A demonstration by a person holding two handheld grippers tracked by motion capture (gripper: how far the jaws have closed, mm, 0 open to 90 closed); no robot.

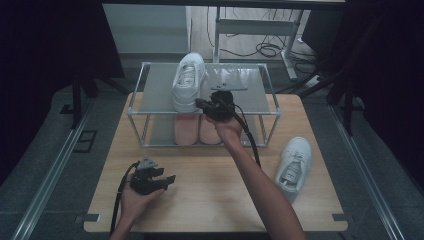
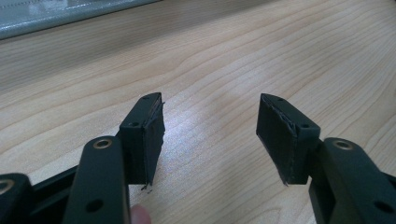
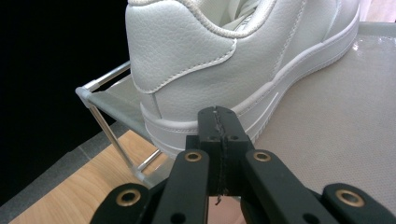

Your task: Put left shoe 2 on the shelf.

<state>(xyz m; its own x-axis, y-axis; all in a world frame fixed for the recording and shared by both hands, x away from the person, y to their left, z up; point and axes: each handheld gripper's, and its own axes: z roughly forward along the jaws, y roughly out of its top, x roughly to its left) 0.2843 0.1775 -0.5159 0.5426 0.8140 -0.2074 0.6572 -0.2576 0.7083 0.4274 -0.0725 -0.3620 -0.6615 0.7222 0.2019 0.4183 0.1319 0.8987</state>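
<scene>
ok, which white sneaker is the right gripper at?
The white sneaker on the rack's top shelf: the shut right gripper sits at its heel. The other white sneaker lies on the table, right of the rack.

Readable text: none can be read in any view.
White shoe on rack [image 1: 189,80]: no legible brand or number.

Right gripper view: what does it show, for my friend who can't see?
The right gripper, jaws shut and empty, sits just behind the heel of a white sneaker. The sneaker stands on the grey top shelf of a metal-framed rack.
</scene>
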